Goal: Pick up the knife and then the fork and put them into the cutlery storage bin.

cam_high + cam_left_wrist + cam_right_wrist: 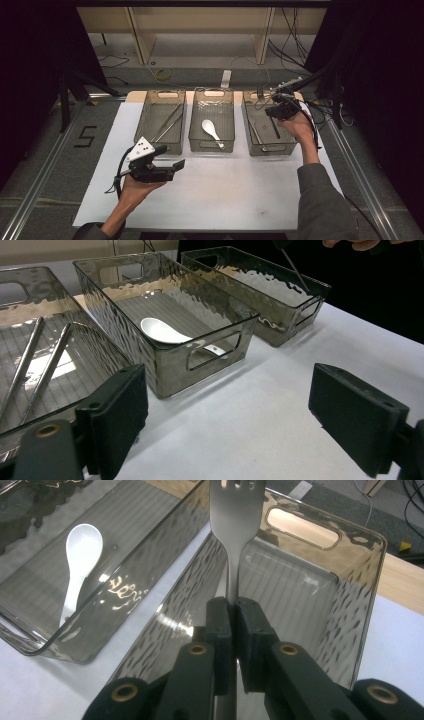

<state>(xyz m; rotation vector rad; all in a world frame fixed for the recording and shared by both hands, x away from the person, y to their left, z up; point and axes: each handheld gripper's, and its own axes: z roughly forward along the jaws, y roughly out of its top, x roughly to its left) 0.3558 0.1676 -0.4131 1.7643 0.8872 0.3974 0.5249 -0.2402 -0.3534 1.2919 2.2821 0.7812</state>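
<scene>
a lab: black curtains, aluminium frame rails, loose floor cables

From above the near table edge we looked forward and down on the white table. Each gripper camera looked along its own jaws, close and low; both shared the middle bin with its white spoon.
</scene>
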